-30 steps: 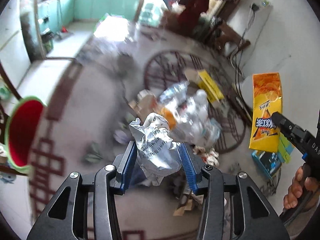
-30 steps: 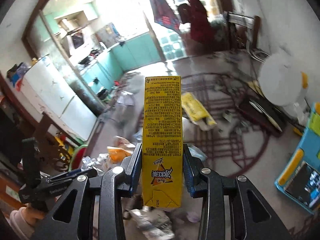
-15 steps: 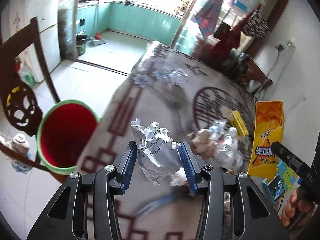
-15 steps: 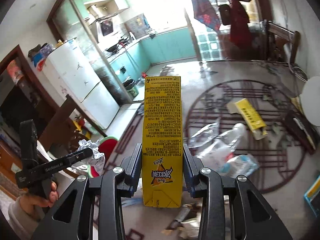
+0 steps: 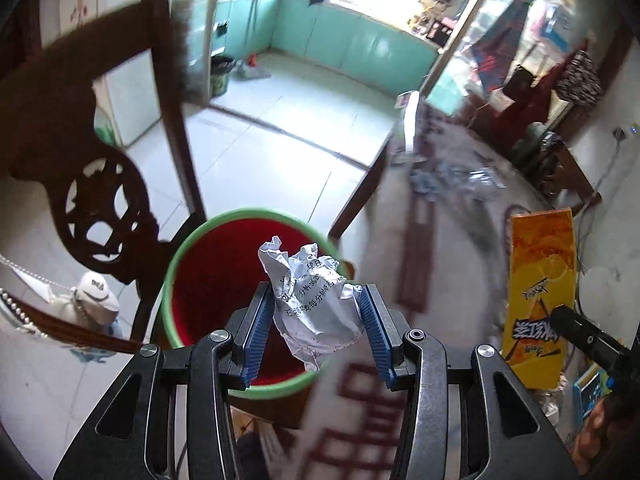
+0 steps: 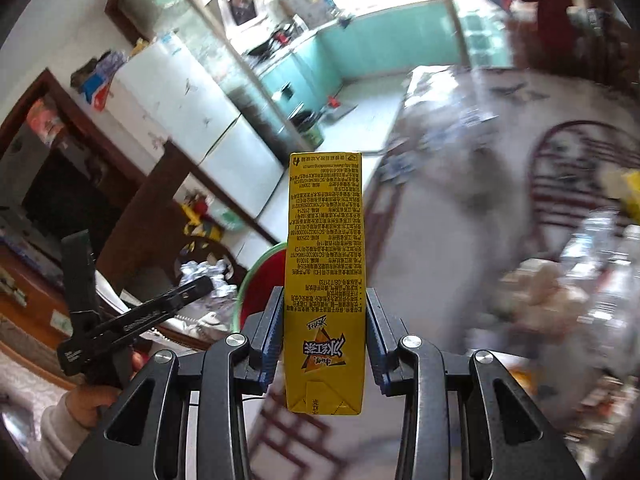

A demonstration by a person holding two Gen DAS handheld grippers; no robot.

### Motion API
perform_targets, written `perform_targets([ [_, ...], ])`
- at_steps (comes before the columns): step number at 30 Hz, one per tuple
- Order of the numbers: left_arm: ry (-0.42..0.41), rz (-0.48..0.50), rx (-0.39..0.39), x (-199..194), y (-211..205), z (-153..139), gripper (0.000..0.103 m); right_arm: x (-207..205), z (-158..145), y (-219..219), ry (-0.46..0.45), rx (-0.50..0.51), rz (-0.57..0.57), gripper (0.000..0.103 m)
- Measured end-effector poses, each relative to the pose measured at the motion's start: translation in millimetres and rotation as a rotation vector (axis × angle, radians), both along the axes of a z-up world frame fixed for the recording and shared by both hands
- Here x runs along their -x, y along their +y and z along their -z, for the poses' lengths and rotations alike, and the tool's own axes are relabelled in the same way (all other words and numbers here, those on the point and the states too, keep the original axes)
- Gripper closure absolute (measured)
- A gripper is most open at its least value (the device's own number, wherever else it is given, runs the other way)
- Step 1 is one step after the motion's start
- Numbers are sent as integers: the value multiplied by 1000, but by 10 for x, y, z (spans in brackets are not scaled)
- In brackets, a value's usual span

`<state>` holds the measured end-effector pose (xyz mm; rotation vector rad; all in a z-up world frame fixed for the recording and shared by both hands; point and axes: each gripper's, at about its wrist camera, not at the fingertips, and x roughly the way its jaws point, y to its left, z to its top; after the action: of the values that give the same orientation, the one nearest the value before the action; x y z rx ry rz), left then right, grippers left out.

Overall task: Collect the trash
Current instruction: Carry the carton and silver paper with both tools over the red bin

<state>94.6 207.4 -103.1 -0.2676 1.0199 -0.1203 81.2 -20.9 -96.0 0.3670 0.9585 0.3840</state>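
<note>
My left gripper [image 5: 316, 332] is shut on a crumpled ball of printed paper [image 5: 314, 304] and holds it above the near rim of a red bin with a green rim [image 5: 208, 276]. My right gripper [image 6: 324, 340] is shut on a tall yellow drink carton [image 6: 325, 280], held upright. The carton also shows at the right of the left wrist view [image 5: 538, 300]. The bin [image 6: 260, 284] shows behind the carton in the right wrist view, with the left gripper [image 6: 192, 292] and its paper ball [image 6: 208, 276] to its left.
A dark carved wooden chair [image 5: 100, 168] stands left of the bin. A patterned table top [image 6: 460, 216] carries a blurred heap of plastic bottles and wrappers [image 6: 580, 272]. A white fridge [image 6: 192, 120] and teal kitchen cabinets [image 5: 352, 48] lie beyond.
Both grippers have swung left, away from the trash heap on the table and toward the bin. The paper ball is now over the bin's rim. Both grips are unchanged.
</note>
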Motion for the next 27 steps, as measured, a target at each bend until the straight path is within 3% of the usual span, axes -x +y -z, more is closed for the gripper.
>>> perform_targets([
  [6,83,21,-24,-287,303,521,60,-504,688,914,138,43,-70,68],
  [9,127,28,-16,-399,396,732,60,-662,1032,1119,231,15,-65,68],
  [14,158,51,-45,-505,439,922,59,-845,1380,1454,297,40,-63,68],
  [20,169,64,-54,-564,482,1007,58,-889,1525,1638,315,66,-18,67],
  [24,169,73,-55,-599,481,1006,57,-834,1470,1558,308,78,7,66],
  [27,167,70,-59,-607,478,988,48,-803,1402,1471,304,88,20,59],
])
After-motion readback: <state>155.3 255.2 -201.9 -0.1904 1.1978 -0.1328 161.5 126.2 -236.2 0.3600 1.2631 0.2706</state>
